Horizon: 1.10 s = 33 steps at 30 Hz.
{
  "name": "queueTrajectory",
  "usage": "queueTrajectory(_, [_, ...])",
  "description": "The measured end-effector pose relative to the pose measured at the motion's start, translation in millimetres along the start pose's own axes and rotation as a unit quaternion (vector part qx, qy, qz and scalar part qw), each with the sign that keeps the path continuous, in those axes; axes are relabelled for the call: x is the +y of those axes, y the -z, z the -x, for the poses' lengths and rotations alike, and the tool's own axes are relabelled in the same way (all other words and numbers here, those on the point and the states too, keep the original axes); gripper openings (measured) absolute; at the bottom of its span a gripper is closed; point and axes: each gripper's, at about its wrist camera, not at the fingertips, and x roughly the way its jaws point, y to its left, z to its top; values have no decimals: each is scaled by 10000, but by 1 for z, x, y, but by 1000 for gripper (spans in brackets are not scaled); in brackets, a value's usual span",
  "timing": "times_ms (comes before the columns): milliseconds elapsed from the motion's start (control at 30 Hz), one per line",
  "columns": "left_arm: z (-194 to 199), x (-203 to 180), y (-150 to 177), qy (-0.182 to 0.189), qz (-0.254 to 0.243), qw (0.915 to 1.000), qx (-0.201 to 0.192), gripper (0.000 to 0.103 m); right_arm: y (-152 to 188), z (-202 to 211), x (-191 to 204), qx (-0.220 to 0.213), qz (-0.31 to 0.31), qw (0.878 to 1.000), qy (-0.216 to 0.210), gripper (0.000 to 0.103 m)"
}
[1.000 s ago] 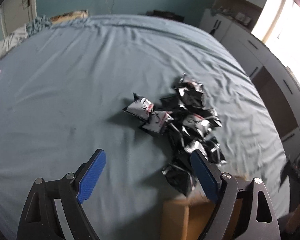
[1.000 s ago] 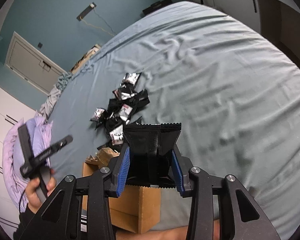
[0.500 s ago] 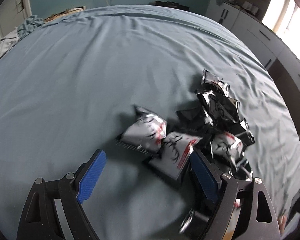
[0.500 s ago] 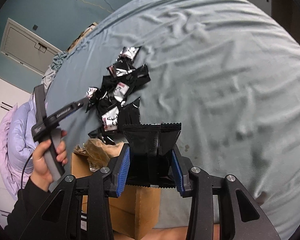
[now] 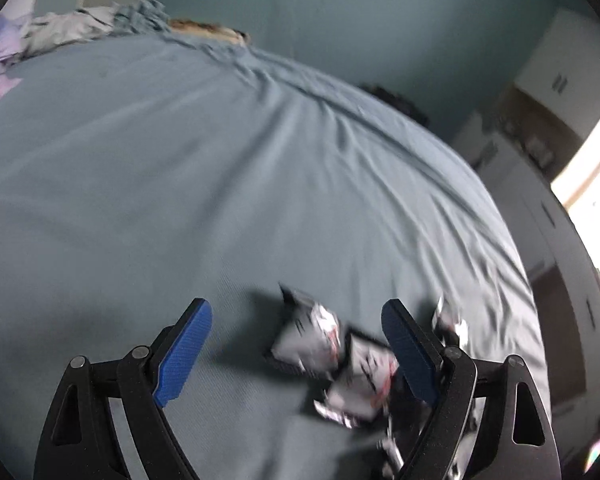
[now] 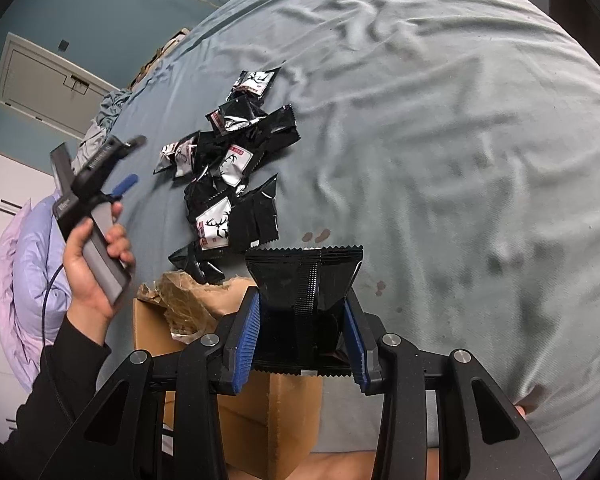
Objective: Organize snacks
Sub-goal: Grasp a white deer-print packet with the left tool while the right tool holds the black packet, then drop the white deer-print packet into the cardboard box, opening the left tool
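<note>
Black foil is showing between the blue pads of the right tongs (image 6: 303,330), which are pinching a snack packet (image 6: 304,300) by its sides, right above the open cardboard box (image 6: 204,344) at the near edge of the bed (image 6: 440,128). The heap of snack packets (image 6: 230,168) is lying on the grey-blue sheet just beyond the box. The left tongs (image 5: 296,354), gripped by a hand (image 6: 94,262), are gaping wide and carrying nothing, hanging over the left end of the heap, one silver packet (image 5: 308,342) sitting between the pads, untouched.
</note>
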Motion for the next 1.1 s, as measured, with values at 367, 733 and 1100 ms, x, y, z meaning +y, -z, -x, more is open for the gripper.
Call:
queueTrajectory(367, [-58, -40, 28, -1072, -1511, 9765, 1102, 52, -2, -1, -1, -27, -42, 10000, 47, 38])
queueTrajectory(733, [54, -54, 33, -404, -1453, 9881, 298, 50, 8, 18, 9, -399, 112, 9986, 314, 38])
queueTrajectory(1100, [193, -112, 123, 970, -3333, 9377, 163, 52, 28, 55, 0, -915, -134, 9952, 332, 38])
